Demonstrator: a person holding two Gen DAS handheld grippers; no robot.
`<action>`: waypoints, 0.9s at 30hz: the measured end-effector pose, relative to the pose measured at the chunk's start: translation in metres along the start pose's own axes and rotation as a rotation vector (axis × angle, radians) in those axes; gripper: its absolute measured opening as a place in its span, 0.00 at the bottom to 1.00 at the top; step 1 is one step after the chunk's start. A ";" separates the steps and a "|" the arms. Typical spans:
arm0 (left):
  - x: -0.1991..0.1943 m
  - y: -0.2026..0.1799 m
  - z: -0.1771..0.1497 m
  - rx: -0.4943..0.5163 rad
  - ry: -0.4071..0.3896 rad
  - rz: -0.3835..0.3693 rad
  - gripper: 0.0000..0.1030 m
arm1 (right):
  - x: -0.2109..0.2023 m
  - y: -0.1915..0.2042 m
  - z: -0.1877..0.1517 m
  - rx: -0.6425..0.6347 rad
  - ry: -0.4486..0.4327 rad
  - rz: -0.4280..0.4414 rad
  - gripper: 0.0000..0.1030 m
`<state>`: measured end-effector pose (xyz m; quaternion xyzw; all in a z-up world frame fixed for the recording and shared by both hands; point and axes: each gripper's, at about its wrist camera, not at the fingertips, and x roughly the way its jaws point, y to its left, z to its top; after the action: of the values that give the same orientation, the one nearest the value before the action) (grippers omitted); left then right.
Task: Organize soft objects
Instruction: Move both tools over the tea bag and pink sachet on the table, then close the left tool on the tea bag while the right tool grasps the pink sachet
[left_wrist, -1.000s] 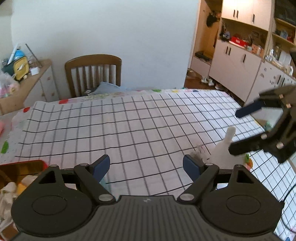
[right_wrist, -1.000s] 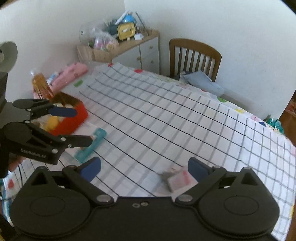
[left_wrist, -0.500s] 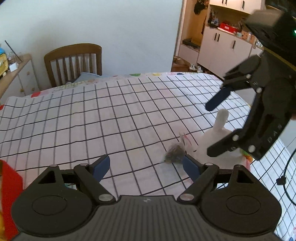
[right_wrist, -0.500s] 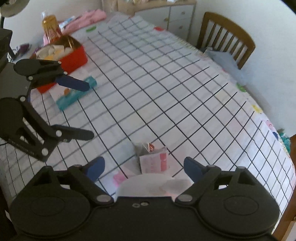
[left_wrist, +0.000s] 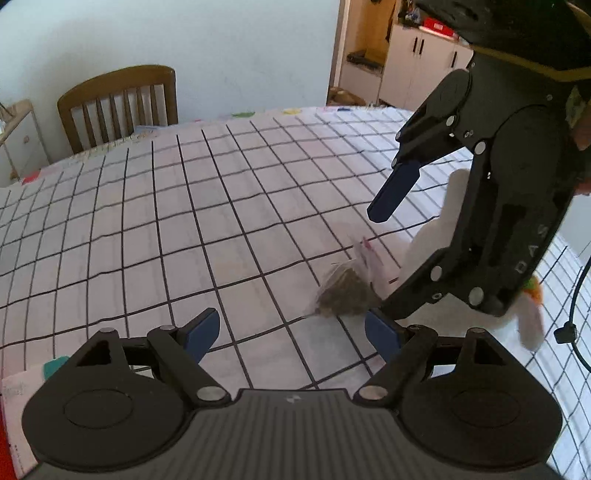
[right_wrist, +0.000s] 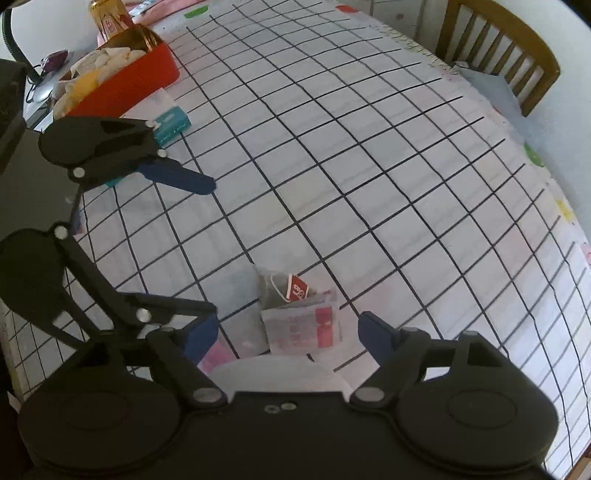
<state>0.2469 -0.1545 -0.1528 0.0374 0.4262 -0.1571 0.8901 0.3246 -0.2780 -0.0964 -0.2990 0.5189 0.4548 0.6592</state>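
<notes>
Jaws of both grippers stand apart, with nothing pinched between them. Seen from its own camera, the right gripper (right_wrist: 286, 334) points steeply down at the worktop (right_wrist: 369, 166), and its jaws have just been closing a little; a white-and-red sachet (right_wrist: 301, 326) lies between its blue fingertips (right_wrist: 375, 336) without visibly touching either. Just beyond the sachet, overlapping its far edge, sits a pyramid tea bag (right_wrist: 275, 290) with a red tag on its string. At the lower edge of that view a pale rounded object shows under the gripper body, too hidden to identify.

The left gripper (left_wrist: 291, 330) hangs low over the grid-patterned cloth, its fingers wide, with bare cloth between them. Its right fingertip is close to the right gripper's lower finger, near the dark tea bag (left_wrist: 345, 295). From the left camera a white soft toy (left_wrist: 424, 243) shows behind the right gripper (left_wrist: 380, 262), mostly covered by it.

Farther off on the left side of the worktop lie a teal packet (right_wrist: 171, 123) and, beyond it, a red box (right_wrist: 129, 79) filled with pale soft items, with a can standing behind. A wooden chair (left_wrist: 118, 105) stands at the far edge, against the white wall.
</notes>
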 end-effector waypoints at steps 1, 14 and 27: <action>0.004 0.001 0.000 -0.004 0.008 -0.008 0.84 | 0.003 -0.001 0.001 -0.005 0.008 0.005 0.80; 0.028 0.005 0.006 0.021 0.003 -0.056 0.83 | 0.026 -0.017 0.003 -0.035 0.062 0.076 0.49; 0.042 -0.010 0.010 0.087 -0.014 -0.135 0.75 | 0.002 -0.038 -0.005 0.014 -0.043 0.059 0.37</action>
<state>0.2761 -0.1766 -0.1776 0.0459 0.4143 -0.2354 0.8780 0.3572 -0.2970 -0.1023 -0.2692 0.5163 0.4767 0.6586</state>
